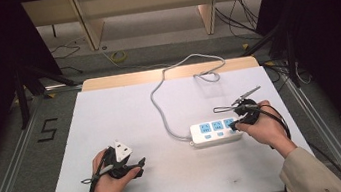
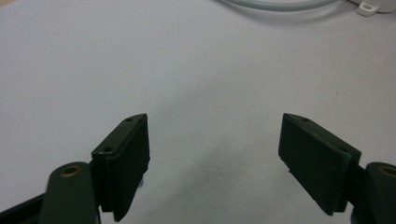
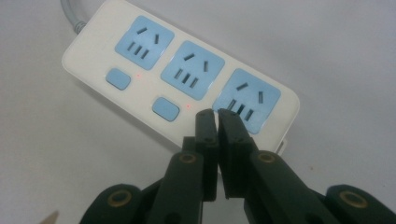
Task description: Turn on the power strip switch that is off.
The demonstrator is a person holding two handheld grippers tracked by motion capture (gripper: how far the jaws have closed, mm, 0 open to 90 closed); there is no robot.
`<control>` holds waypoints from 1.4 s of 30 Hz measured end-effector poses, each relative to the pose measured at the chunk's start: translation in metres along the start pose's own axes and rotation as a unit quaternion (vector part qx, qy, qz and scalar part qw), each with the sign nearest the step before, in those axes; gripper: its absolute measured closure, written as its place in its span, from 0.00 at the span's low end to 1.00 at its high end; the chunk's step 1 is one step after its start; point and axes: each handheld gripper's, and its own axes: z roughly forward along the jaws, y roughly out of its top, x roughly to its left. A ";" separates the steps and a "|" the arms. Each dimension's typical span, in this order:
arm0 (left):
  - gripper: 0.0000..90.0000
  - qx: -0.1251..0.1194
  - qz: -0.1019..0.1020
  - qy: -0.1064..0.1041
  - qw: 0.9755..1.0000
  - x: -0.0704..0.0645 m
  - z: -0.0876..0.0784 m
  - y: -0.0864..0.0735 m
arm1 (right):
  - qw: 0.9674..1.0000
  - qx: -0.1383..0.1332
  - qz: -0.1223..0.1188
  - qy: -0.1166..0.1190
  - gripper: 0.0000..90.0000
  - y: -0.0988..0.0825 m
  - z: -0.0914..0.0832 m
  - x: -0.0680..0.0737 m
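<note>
On the white bench point(image 1: 125, 112) a power strip point(image 1: 215, 132) lies right of centre with its grey cord point(image 1: 160, 108) looping away, the right gripper point(image 3: 217, 115), jaws nearly pressed together, tips over its third socket button, the left gripper point(image 2: 215, 140) resting well apart, jaws spread, nothing between.

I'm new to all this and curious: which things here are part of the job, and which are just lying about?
In the job:
- power strip
- right gripper, jaws nearly shut at its third switch

Lying about:
- left gripper, jaws open over bare table
- floor cables
</note>
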 end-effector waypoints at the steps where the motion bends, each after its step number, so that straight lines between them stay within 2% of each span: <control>1: 0.27 0.000 0.000 0.000 1.000 0.000 0.000 0.000 | 1.000 0.000 0.001 0.000 0.97 -0.001 0.000 0.000; 9: 0.27 0.000 -0.001 0.001 1.000 0.000 0.000 0.000 | 1.000 -0.012 0.001 0.000 0.95 -0.006 -0.003 0.000; 23: 0.27 0.001 0.000 0.000 1.000 0.000 -0.001 -0.001 | 0.998 -0.055 -0.007 0.014 0.88 -0.020 -0.012 0.004; 28: 0.27 -0.001 -0.001 0.001 1.000 -0.001 -0.002 -0.001 | 0.998 -0.067 -0.001 0.019 0.83 -0.027 -0.013 0.005; 33: 0.27 0.000 -0.002 -0.001 1.000 -0.001 -0.002 -0.001 | 0.996 -0.082 0.000 0.021 0.80 -0.032 -0.014 0.006; 42: 0.27 -0.002 -0.001 0.000 1.000 -0.001 -0.004 -0.002 | 0.992 -0.122 -0.017 0.027 0.70 -0.043 -0.017 0.008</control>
